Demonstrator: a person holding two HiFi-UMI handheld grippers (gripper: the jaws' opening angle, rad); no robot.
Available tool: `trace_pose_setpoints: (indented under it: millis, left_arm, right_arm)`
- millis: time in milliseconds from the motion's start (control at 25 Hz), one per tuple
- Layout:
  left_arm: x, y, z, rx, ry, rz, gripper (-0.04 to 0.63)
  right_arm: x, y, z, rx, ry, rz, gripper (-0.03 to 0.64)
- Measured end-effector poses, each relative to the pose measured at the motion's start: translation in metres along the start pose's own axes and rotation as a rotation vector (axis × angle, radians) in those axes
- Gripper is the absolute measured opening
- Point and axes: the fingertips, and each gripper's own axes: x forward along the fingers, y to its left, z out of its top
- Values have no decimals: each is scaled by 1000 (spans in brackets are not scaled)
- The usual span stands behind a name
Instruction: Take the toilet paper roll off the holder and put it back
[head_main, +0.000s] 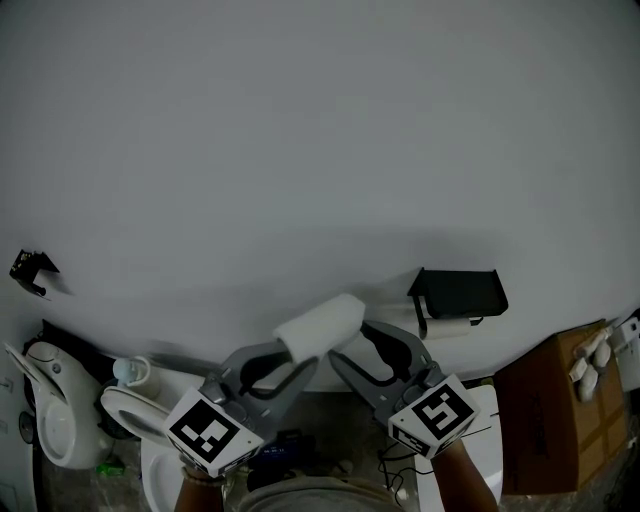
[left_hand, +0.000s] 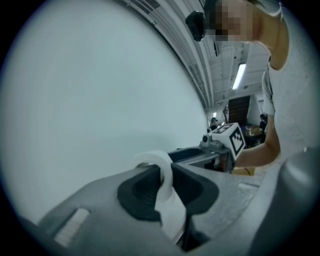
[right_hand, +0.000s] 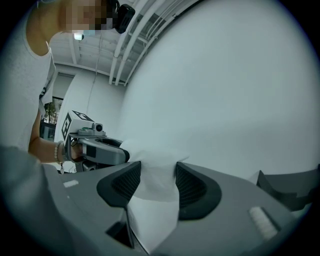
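Now left tongs (head_main: 297, 356) and right tongs (head_main: 354, 346) pinch toilet paper roll (head_main: 320, 325), apparently opposite ends.

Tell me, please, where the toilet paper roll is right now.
In the head view the toilet paper roll sits low at centre, clamped between the left gripper and right gripper, off the black holder on the wall to its right.
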Motion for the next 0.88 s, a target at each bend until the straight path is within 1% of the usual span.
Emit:
trace_pose_setpoints:
  millis: [40,160,320,640,680,760,880]
  left_arm:
    - [0,0,-1,6,-1,0,63]
    - [0,-2,-1,-35,6,2,63]
    - [0,3,-3,15,-1,-9,63]
    - [2,3,2,-17,-8,-24,63]
    - [2,3,3,-12,-11,-29,64]
    - [4,4,6,25,-25,-41,63]
    - [12,2,10,21,-23,-54,64]
  right_arm:
    - [0,0,-1,2,1,0,224]
    - [0,0,-2,4,3,-1,224]
    - [2,-1,-2,1,9,-5,224]
    - [2,-3,2,-6,10,-31,224]
    - [2,-3,3,-7,9,-37,224]
    - [0,-5,4,-9,7,-50,224]
    - [-5,-13,8,-14,0,-67,224]
